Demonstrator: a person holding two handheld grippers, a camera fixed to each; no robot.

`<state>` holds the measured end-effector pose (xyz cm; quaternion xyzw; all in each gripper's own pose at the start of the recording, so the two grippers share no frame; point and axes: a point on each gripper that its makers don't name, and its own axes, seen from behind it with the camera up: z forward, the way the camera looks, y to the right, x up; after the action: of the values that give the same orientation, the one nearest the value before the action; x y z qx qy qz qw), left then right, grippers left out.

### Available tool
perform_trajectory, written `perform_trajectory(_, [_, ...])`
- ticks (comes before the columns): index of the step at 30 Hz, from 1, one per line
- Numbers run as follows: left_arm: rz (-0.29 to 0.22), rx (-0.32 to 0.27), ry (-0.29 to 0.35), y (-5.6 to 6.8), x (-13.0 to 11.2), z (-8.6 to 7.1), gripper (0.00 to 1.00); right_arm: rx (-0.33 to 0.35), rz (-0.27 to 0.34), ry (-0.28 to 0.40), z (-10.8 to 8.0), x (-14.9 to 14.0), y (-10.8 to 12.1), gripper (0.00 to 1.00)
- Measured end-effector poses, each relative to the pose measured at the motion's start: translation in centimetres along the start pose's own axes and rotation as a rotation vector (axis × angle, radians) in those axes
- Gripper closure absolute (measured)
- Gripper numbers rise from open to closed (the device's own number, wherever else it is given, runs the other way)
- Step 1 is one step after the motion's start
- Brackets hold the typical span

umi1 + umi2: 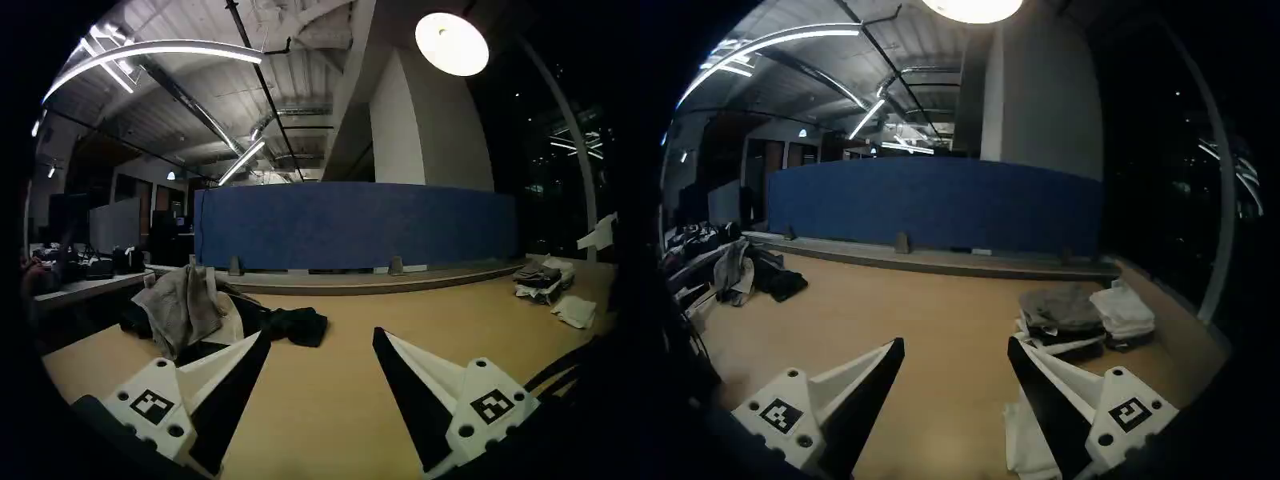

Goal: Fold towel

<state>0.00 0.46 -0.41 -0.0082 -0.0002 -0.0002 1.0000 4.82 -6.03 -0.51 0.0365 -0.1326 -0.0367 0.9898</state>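
Your left claw (320,333) hangs wide open over the light wooden counter (336,400) with nothing between its fingers. Your right claw (956,341) is spread just as wide and is equally empty.

The crumpled grey terry towel (182,308) lies on a loose heap at the counter's left end, draped over a black cloth (296,326), in front of the blue fabric partition (352,224). It looks soft, light and limp, so expect it to sag and drag the cloth beneath it if you pinch mid-body. Take it by an edge or corner, one claw on each, and lift it clear before spreading it flat.

The left gripper view gives you the closer look at that heap, with the folds of the grey terry towel readable. In the right gripper view the heap (744,276) sits far off to the left, while a stack of folded grey and white towels (1080,316) stands near. A flat white cloth (1024,436) lies on the counter just under the right claw's finger. Whether the finger touches it, you cannot tell.
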Motion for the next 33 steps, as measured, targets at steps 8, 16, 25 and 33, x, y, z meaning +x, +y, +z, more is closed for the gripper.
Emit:
perform_trajectory(8, [-0.001, -0.001, 0.0, 0.0, 0.0, 0.0, 0.05, 0.01, 0.026, 0.024, -0.5, 0.2, 0.1, 0.0])
perform_trajectory(16, [-0.001, -0.001, 0.0, 0.0, 0.0, 0.0, 0.05, -0.028, 0.054, 0.11, -1.5, 1.9, 2.9, 0.0])
perform_trajectory(25, [0.0, -0.001, 0.0, 0.0, 0.0, -0.1, 0.05, -0.054, 0.108, 0.176, -1.9, 1.7, 5.6, 0.0])
perform_trajectory(33, [0.0, -0.001, 0.0, 0.0, 0.0, 0.0, 0.04, -0.036, 0.16, 0.179, -1.5, -0.7, 6.8, 0.0])
